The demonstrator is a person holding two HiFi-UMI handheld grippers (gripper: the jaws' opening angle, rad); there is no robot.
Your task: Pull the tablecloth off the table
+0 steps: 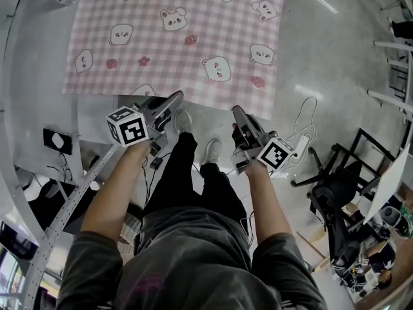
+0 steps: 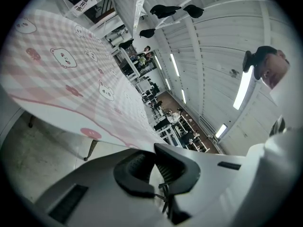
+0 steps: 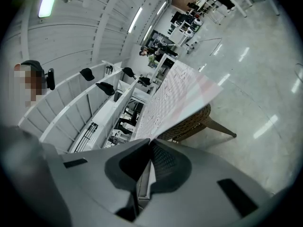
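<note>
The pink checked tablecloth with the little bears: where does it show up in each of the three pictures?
Head view: the tablecloth fills the top centre, spread flat.
Left gripper view: the tablecloth is at upper left, sloping down to the jaws.
Right gripper view: the tablecloth is a narrow strip rising from the jaws through the centre.
Shared landmark: the cloth's near edge, pinched by the left gripper and the right gripper.
</note>
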